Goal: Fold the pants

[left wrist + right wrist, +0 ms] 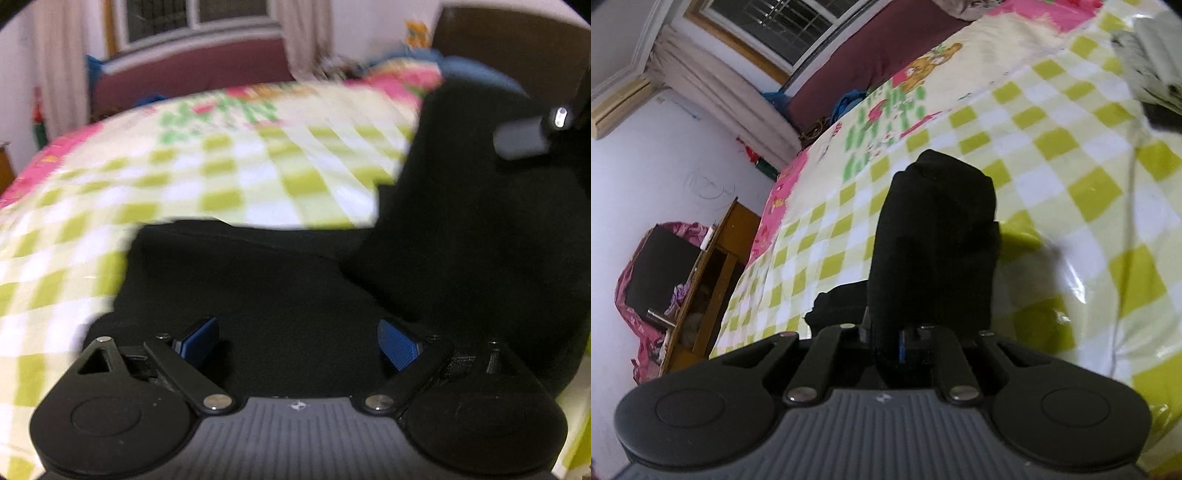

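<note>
Pants [280,295], black and soft, lie on a bed covered by a green-and-white checked sheet [207,177], part flat on the sheet and part raised in the air. In the left wrist view the flat portion spreads directly under and ahead of the left gripper [299,341], whose blue pads [399,349] stand wide apart with cloth between and beneath them but nothing pinched. To the right in that view a tall fold of the same fabric rises off the bed, and the tip of the other tool shows beside it near the frame's edge.

The right wrist view explains the lift: the right gripper [886,341] has its fingers drawn together on a bunch of the pants [934,236], which hangs forward from the jaws as a dark column over the sheet. A smaller lump of black cloth sits just left of the jaws, low on the bed.

This looks like the middle of a fold, with one end carried up and over while the rest stays down. The left view is motion-blurred, so the cloth's exact edges are hard to tell.

Next, the raised end probably needs laying across the flat part with edges matched; the spread left gripper seems placed to pin or catch the lower layer.

Beyond the bed are a maroon headboard [192,70], a barred window [798,26], curtains [727,99] and a wooden cabinet [713,269].
</note>
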### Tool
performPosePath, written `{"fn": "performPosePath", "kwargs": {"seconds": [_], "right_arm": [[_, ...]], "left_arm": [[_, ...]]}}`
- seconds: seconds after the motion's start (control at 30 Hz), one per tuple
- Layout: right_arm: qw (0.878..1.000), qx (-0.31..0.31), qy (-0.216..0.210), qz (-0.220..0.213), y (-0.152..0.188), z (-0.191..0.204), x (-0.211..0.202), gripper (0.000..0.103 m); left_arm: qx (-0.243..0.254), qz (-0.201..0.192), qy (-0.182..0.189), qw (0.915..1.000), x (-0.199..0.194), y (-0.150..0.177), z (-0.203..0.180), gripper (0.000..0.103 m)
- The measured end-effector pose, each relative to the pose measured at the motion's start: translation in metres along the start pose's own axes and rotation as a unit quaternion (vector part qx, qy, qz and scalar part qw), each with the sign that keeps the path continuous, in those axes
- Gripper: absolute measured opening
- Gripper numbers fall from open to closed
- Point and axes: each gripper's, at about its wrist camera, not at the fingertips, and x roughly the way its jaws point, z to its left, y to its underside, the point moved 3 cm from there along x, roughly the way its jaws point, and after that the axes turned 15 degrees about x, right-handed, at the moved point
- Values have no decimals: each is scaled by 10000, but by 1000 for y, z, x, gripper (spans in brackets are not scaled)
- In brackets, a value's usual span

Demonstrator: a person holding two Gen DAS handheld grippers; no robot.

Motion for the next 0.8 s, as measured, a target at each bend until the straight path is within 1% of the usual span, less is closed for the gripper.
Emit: {"fn": "performPosePath", "kwargs": {"seconds": [0.07,0.13,0.2,0.27,0.33,0.43,0.47,0.53,0.57,0.63,0.67,0.73,0.77,0.8], "right_arm": [[10000,-53,57,18,-1,5,0,12],[9999,61,136,3,-2,4,-4,12],[9994,271,179,-94,-5,-5,-16,12],[9982,432,317,-257,-7,-17,-30,12],[9959,663,489,-368,-8,-39,-40,11],[9923,1022,596,-366,-4,-70,-44,11],[9914,1116,570,-373,-3,-78,-44,11],[9900,1281,455,-369,-5,-90,-42,11],[9904,1282,400,-341,-5,-93,-40,11],[9920,1194,295,-267,-7,-95,-36,11],[9922,1195,243,-248,-7,-96,-33,13],[9924,1211,177,-144,-8,-104,-26,16],[9926,1189,216,-148,-9,-107,-23,17],[9927,1166,280,-154,-9,-112,-19,20]], "left_arm": [[-257,-113,-180,9994,-7,7,17,103],[-559,-34,-49,9984,0,12,29,103],[-626,-44,86,9980,7,12,30,103],[-424,-178,173,9988,7,7,22,103],[-192,-254,214,9993,10,0,10,103],[145,-302,-81,9994,22,-24,-3,103],[279,-266,-97,9992,30,-33,-10,103],[593,-69,-157,9981,51,-45,-26,103],[835,71,-292,9961,64,-49,-35,103],[1345,448,-613,9880,85,-51,-52,103],[1461,499,-667,9857,89,-51,-57,103],[1477,451,-705,9855,88,-52,-55,103],[1414,433,-677,9867,84,-52,-52,103],[1328,426,-666,9880,79,-51,-47,103]]}}
